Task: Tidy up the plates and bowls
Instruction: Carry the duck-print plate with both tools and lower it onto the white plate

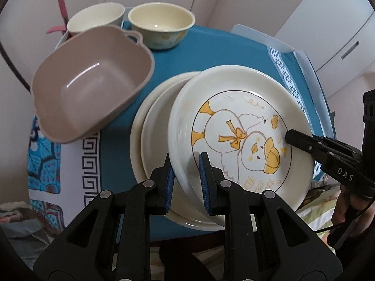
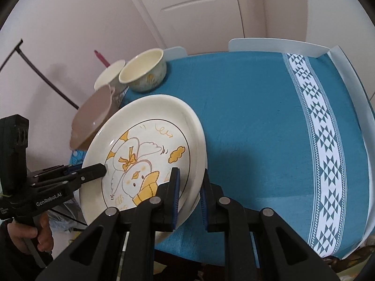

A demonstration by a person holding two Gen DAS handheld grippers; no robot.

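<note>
A cream plate with a yellow duck drawing (image 1: 241, 135) (image 2: 150, 140) is tilted and carried by both grippers. My left gripper (image 1: 186, 178) is shut on the plate's near rim, one blue pad on each face. My right gripper (image 2: 189, 187) is shut on the opposite rim; in the left wrist view it (image 1: 289, 138) reaches in from the right. The left gripper (image 2: 102, 169) enters the right wrist view from the left. Partly under the duck plate lies a stack of plain cream plates (image 1: 150, 140). A brown square bowl (image 1: 93, 93) (image 2: 93, 117) and two cream bowls (image 1: 161, 23) (image 1: 96, 18) stand behind.
A blue tablecloth (image 2: 257, 117) with a white patterned band (image 2: 328, 152) covers the table. A pink utensil (image 1: 61, 7) sticks up behind the bowls. A person's hand (image 2: 35, 234) grips the left gripper's handle. Walls and a door stand close behind the table.
</note>
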